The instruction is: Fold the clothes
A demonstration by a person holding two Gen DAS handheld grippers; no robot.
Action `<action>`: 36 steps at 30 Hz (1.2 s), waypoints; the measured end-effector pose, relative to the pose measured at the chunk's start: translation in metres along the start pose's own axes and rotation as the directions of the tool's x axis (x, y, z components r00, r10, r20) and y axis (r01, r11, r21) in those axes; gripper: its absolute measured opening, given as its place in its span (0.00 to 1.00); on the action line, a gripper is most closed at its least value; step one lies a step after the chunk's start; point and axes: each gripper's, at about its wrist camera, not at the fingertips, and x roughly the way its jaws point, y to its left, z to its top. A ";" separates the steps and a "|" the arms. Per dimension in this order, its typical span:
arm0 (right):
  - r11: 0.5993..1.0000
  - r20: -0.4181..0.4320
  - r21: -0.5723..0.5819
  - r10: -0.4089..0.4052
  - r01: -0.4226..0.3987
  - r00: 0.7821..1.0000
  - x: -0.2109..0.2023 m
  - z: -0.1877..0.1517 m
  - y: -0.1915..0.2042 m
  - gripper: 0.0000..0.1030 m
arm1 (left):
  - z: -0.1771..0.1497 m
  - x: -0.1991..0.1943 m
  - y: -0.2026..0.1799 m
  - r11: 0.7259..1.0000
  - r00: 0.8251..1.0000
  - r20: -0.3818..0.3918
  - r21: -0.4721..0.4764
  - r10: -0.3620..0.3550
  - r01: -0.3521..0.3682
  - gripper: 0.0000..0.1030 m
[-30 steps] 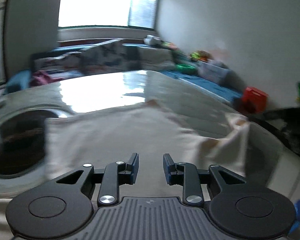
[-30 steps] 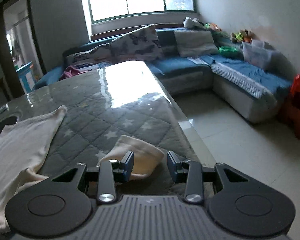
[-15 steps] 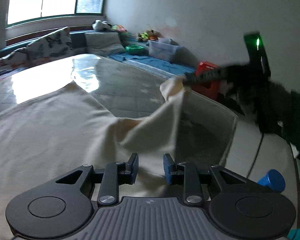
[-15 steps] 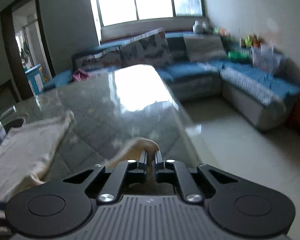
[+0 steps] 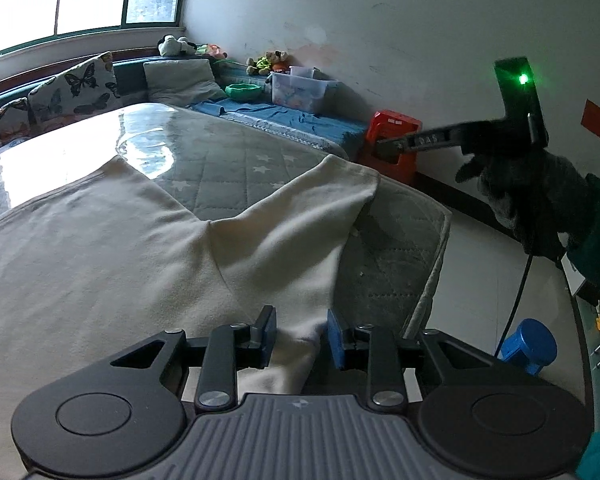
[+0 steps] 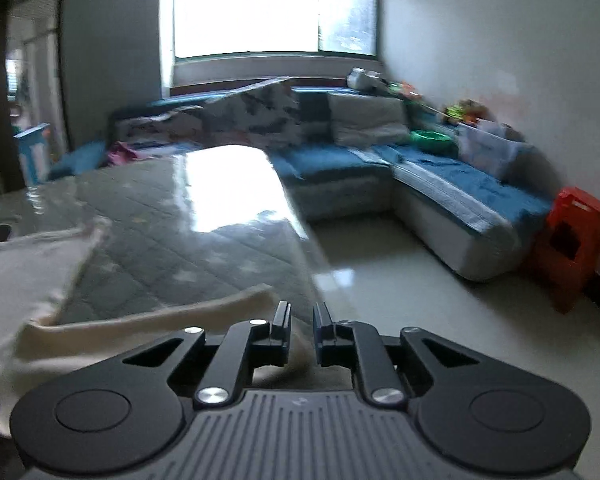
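Shirt (image 5: 148, 256) lies spread flat on my worktop (image 5: 236, 160), sleeve (image 5: 300, 216) reaching toward the right edge. Left gripper (image 5: 298, 338) is partly open with shirt fabric bunched between the pads; can't tell if it's pinched. Right gripper (image 6: 302, 330) sits at the sleeve end, jaws opening, narrow gap, cloth below them, not clamped.

A cream garment (image 5: 112, 248) is spread over a grey quilted table cover (image 5: 236, 160), its body lying flat with only faint creases. One sleeve (image 5: 300, 216) is stretched out towards the table's near corner, its cuff end laid just short of the cover's edge. From the right wrist view, the same sleeve (image 6: 160, 316) is seen as a pale band lying across the cover, blurred.
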 end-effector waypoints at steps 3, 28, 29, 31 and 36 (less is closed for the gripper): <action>0.995 -0.027 -0.031 0.090 -0.090 0.996 0.014 0.003 0.015 0.15 | -0.001 -0.001 -0.001 1.000 1.000 -0.001 -0.001 -0.003 0.003 0.30; 0.946 -0.126 -0.212 0.222 -0.245 0.967 0.009 -0.032 0.071 0.48 | -0.004 -0.001 -0.002 0.998 0.998 -0.001 0.028 -0.056 0.056 0.36; 0.947 -0.120 -0.214 0.217 -0.239 0.969 0.007 -0.034 0.071 0.48 | -0.004 -0.002 -0.002 0.998 0.999 -0.002 0.025 -0.054 0.054 0.36; 0.951 -0.116 -0.211 0.203 -0.224 0.972 0.004 -0.030 0.069 0.48 | -0.003 -0.004 0.000 0.999 0.999 0.002 0.015 -0.048 0.048 0.36; 0.981 -0.066 -0.153 0.108 -0.117 0.992 0.010 -0.017 0.040 0.48 | 0.004 -0.012 0.008 1.000 0.999 0.029 -0.017 -0.017 0.018 0.36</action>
